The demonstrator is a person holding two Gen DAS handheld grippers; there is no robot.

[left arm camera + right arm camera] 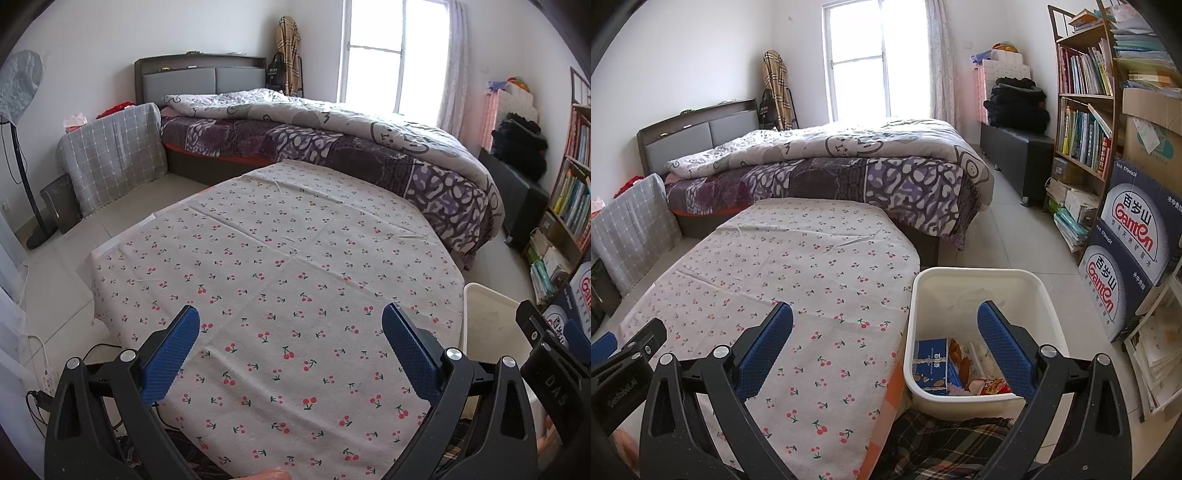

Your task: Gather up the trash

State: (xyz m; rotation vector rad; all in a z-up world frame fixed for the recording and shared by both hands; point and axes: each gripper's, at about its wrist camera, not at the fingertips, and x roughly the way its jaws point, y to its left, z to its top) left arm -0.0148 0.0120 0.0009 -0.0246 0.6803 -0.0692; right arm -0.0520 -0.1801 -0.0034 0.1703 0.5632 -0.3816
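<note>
Both grippers are hovering over the table with the cherry-print tablecloth (280,266), and neither one has anything in it. The left gripper (291,350) has its blue textured fingers (171,360) spread wide with just cloth showing between them. Same deal with the right gripper (886,349): jaws wide apart, nothing pinched, sitting above the table's right edge and the bin.

The trash is all in the white rectangular plastic bin (1049,299) on the floor, just beside the right side of the table. Down at the bottom there's a blue carton (932,363) with white lettering too small to read, some orange-brown snack bits (958,356) next to it, and a red wrapper (995,386) at the near end. The left wrist view only catches the bin's rim at the right edge.

Readable stuff: two stacked dark blue cardboard boxes (1134,236) against the right wall say "Ganten" in red with Chinese characters above, plus "570ml×24" along one edge. The black housing of the left gripper, seen from the right wrist camera, has white lettering I can't read for sure. The other housing in the left view shows "DAS".

Behind the table is a bed with a grey and purple patterned quilt (827,166), and a wooden bookshelf packed with books (1082,110) stands on the right.
</note>
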